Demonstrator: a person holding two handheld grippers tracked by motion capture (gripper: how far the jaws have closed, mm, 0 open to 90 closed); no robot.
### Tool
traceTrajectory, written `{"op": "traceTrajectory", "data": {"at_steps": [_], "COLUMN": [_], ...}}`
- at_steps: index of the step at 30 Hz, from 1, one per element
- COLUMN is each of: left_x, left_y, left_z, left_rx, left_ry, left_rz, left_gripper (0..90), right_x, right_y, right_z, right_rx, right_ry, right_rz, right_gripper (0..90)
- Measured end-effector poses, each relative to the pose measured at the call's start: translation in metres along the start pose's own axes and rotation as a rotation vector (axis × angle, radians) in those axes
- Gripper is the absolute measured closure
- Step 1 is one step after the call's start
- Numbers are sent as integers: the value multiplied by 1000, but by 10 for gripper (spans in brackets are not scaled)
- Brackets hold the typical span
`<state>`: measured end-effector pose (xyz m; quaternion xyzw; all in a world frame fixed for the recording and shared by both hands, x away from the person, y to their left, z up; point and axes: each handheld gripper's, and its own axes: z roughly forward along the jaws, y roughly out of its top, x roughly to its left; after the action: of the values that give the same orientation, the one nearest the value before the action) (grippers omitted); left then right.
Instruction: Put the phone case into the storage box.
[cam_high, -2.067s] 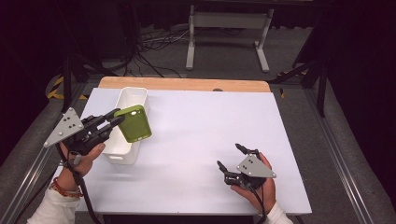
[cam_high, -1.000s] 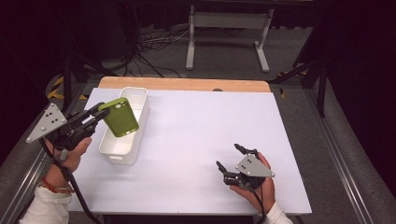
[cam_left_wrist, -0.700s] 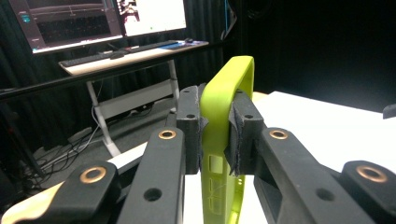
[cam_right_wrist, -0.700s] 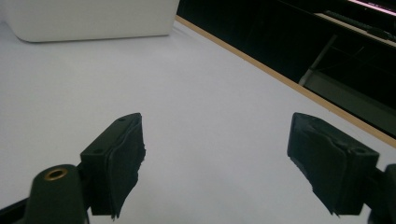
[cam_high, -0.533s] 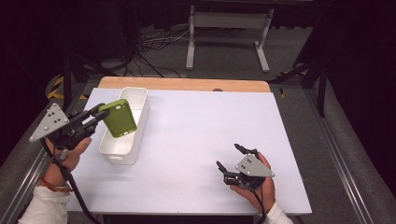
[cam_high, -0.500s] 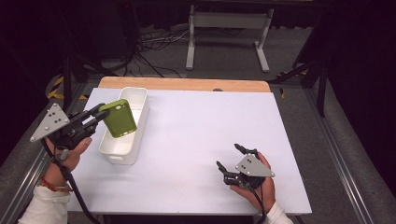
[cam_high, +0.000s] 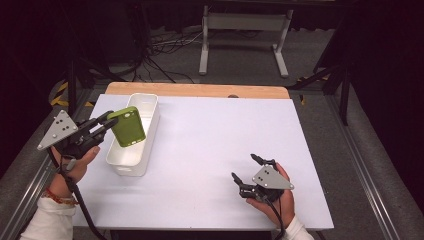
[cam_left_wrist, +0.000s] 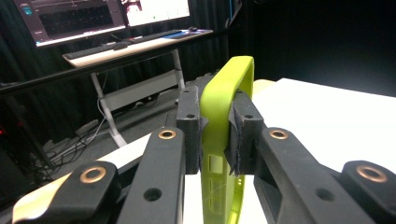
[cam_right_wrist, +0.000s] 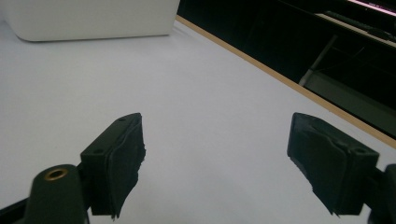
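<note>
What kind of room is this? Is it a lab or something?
Probably a lab or recording studio. A white work table stands amid black curtains, cables trail across the floor, and computer monitors glow on a desk behind. A person holds a gripper in each hand, the left gripper clamping a green phone case.

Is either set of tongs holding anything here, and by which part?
The left tongs are shut on the green phone case, pinching one side wall. The right tongs are open and hold nothing.

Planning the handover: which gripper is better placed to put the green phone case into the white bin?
Left. The left gripper already clamps the green phone case over the white bin; the right gripper sits open, far off.
</note>
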<state>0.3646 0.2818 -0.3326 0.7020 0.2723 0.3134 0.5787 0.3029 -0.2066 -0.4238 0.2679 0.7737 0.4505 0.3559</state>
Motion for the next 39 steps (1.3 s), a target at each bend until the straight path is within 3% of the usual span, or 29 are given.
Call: {"op": "traceTrajectory", "data": {"at_steps": [22,29,39], "left_x": [7,15,27], "left_y": [-15,-22,-28], "left_z": [19,27,42], "left_rx": [51,61,69], "left_ry": [18,15,7], "left_rz": [12,-1,18], "left_gripper": [778,777,778], "right_x": [2,3,4], "right_y": [-1,-2,-3], "right_z": [4,5,8], "right_rx": [17,25,35], "right_ry": [18,22,22], "right_rz": [-4,-4,-6], "right_gripper": [200,201,202]}}
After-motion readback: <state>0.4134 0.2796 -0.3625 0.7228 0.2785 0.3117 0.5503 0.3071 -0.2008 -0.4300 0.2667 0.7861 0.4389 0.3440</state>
